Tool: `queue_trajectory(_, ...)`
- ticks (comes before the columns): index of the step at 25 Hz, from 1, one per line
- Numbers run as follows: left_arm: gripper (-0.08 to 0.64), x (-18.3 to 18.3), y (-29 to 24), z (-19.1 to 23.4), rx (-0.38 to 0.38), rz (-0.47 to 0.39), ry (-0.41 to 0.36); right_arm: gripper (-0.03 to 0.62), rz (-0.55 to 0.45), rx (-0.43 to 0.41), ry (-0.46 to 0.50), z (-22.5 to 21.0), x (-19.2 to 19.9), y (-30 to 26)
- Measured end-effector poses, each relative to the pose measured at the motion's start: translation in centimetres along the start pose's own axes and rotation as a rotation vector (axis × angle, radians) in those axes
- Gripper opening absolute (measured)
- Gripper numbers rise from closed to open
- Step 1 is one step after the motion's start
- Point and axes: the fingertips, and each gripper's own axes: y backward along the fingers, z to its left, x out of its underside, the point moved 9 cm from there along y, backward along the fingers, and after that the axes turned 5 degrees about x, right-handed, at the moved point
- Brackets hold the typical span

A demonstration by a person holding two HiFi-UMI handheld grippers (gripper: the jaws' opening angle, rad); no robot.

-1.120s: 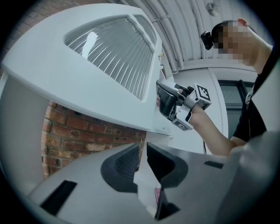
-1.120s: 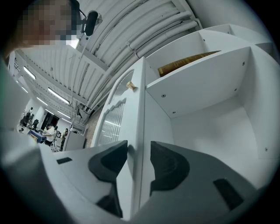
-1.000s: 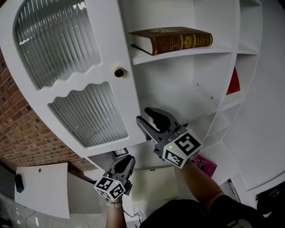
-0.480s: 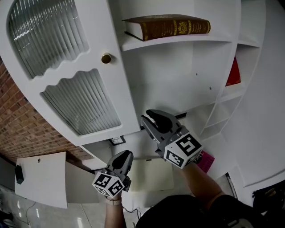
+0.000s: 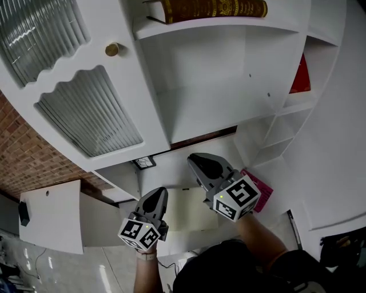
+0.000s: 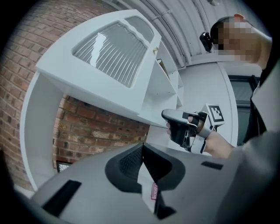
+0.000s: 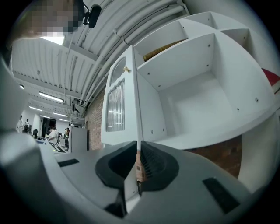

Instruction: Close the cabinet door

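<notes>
And here's the white cabinet door with two ribbed glass panes (image 5: 77, 64), standing wide open, swung out to the left of the white cabinet (image 5: 229, 80). Its small round brass knob (image 5: 112, 49) sits near the free edge, between the upper pane and the lower one. From the right gripper view the door shows almost edge-on, a thin white line rising straight above the jaws.

The right hand-held gripper (image 5: 200, 162) is clenched: jaws pressed together, nothing between them. It hangs below the empty middle compartment, in front of the shelf edge, touching neither door nor knob. The left hand-held gripper (image 5: 158, 194) is clenched too, its ridged pads meeting with nothing caught in them. It sits lower and further left, beneath the door's bottom corner and apart from it. Its own view looks up at the underside of the door and catches the other gripper off to the right.

Up top, a brown hardback book with gold lettering (image 5: 211, 8) lies flat on the upper shelf. A flat red item (image 5: 299, 77) stands in a narrow side compartment at right. A pink item (image 5: 261, 189) peeks out just beside the right marker cube. A red brick wall (image 5: 28, 154) runs behind the door, with a white panel (image 5: 51, 214) below it.
</notes>
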Motion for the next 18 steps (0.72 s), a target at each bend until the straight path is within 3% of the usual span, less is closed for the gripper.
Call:
queue_trajectory(9,0.009,3.9,0.3,-2.9,-0.025,0.047,-0.045,0.035,0.130,0.012,-0.007,0.0,6.7,5.1)
queue_trajectory(18,0.009,6.3,1.4,-5.7,-0.053,0.080,-0.095,0.035,0.175,-0.037,-0.003,0.4,10.8,9.3)
